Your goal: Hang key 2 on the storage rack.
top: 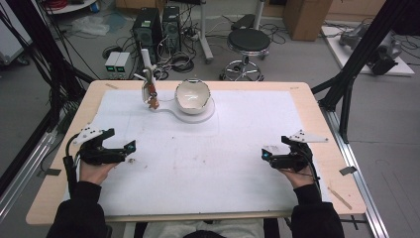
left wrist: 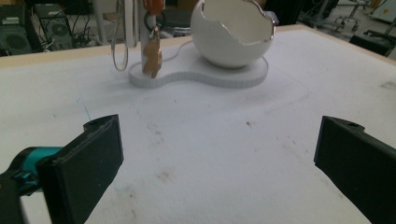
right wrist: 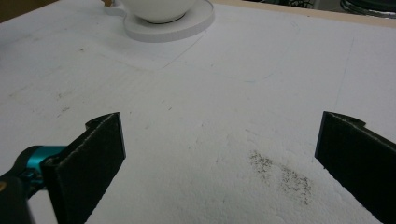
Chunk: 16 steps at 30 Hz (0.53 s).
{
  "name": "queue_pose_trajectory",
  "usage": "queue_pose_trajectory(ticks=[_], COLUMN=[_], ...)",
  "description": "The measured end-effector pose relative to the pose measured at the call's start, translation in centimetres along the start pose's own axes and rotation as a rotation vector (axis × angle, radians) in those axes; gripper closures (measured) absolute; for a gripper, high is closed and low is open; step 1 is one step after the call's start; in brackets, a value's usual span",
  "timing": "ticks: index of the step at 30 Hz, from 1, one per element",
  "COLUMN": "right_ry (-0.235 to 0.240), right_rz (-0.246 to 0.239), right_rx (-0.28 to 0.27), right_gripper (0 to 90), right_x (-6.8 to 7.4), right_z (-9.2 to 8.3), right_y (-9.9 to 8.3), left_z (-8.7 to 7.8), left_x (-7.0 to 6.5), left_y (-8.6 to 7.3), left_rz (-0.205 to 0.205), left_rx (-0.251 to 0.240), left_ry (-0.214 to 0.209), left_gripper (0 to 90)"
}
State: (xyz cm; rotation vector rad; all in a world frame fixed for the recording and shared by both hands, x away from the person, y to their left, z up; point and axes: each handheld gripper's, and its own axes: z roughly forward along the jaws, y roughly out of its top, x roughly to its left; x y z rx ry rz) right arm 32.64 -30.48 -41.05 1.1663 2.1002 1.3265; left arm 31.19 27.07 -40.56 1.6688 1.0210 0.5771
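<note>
From above, the left tool (top: pixel 130 151) and the right tool (top: pixel 267 155) are resting low on the white mat (top: pixel 198 163) covering the surface, well apart near its left and right edges, while the white bowl (top: pixel 192 95) is sitting on its white base (top: pixel 208 114) at the far middle, with keys (top: pixel 151 96) hanging from a post just to its left. In the left gripper view, the left tool (left wrist: pixel 215 158) is standing wide open and gripping nothing, pointing toward the bowl (left wrist: pixel 231 39) and the hanging keys (left wrist: pixel 152 56) far ahead. In the right gripper view, the right tool (right wrist: pixel 217 158) is likewise gaping wide and empty over a grey smudge (right wrist: pixel 280 175) on the mat, with the bowl's base (right wrist: pixel 173 25) lying far off at the upper left.
</note>
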Motion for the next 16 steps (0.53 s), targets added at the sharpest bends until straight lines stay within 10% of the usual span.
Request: queue_pose_trajectory(ticks=[16], right_ry=[-0.004], right_rz=[-0.001], right_rx=[0.006], right_gripper=[0.7], right_x=[0.2], right_z=[-0.1], right_y=[-0.3], left_z=[-1.2], left_x=[-1.0], left_y=[-2.3], left_rz=[0.022], left_rx=[-0.007], left_ry=[-0.009], left_gripper=[1.7])
